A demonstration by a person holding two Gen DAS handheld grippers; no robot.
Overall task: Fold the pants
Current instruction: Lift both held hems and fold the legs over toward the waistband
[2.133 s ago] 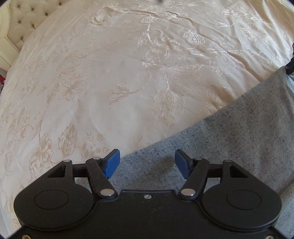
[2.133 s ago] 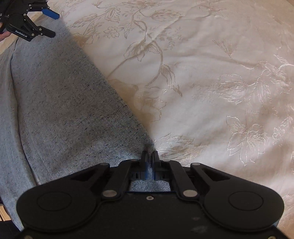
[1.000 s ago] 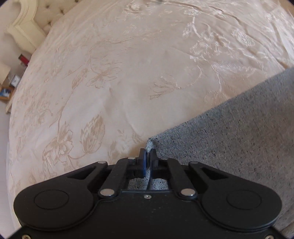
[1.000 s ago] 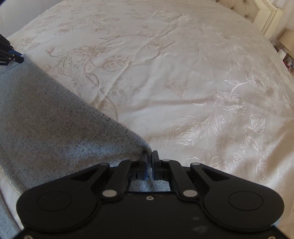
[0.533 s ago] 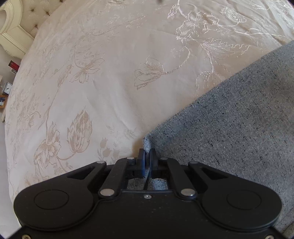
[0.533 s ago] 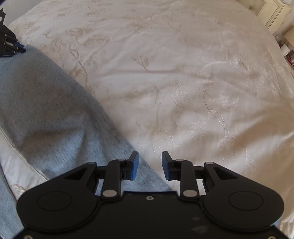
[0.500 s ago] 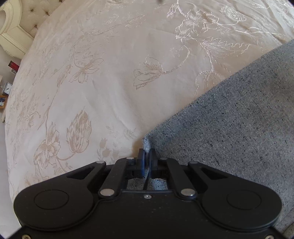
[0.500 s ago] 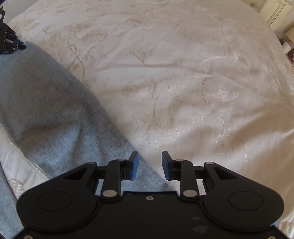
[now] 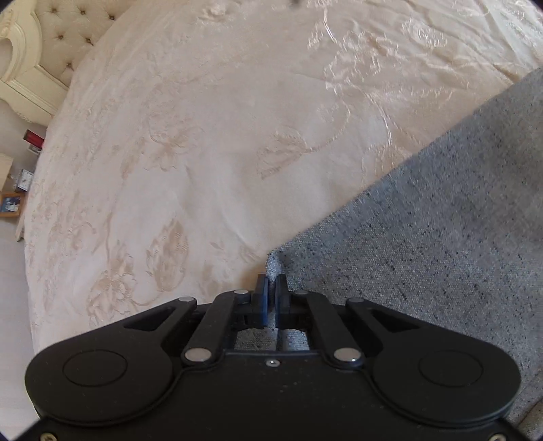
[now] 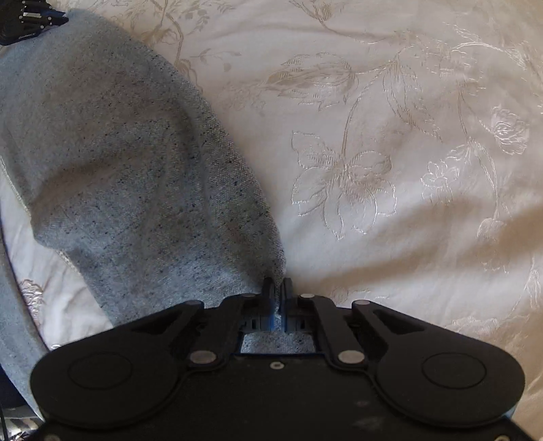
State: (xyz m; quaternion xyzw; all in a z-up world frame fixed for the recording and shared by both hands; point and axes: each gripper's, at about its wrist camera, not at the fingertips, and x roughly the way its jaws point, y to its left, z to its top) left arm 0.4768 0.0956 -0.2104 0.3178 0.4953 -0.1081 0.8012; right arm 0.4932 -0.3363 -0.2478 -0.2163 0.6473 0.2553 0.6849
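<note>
The grey speckled pants [image 9: 441, 244] lie on a cream embroidered bedspread [image 9: 203, 152]. In the left wrist view my left gripper [image 9: 271, 288] is shut on a corner of the pants' edge, and the cloth runs off to the right. In the right wrist view the pants [image 10: 129, 163] stretch from the upper left down to my right gripper [image 10: 279, 288], which is shut on another corner. The cloth sags between the two grips. My left gripper also shows at the far upper left of the right wrist view [image 10: 30, 20], holding the other end.
A tufted cream headboard [image 9: 57, 37] stands at the upper left in the left wrist view, with small items on the floor [image 9: 20, 190] beside the bed. The bedspread [image 10: 407, 135] fills the right of the right wrist view.
My right gripper, open half a second ago, has shut on the pants' edge. The left gripper stays shut on its corner and has shifted a little over the bed.
</note>
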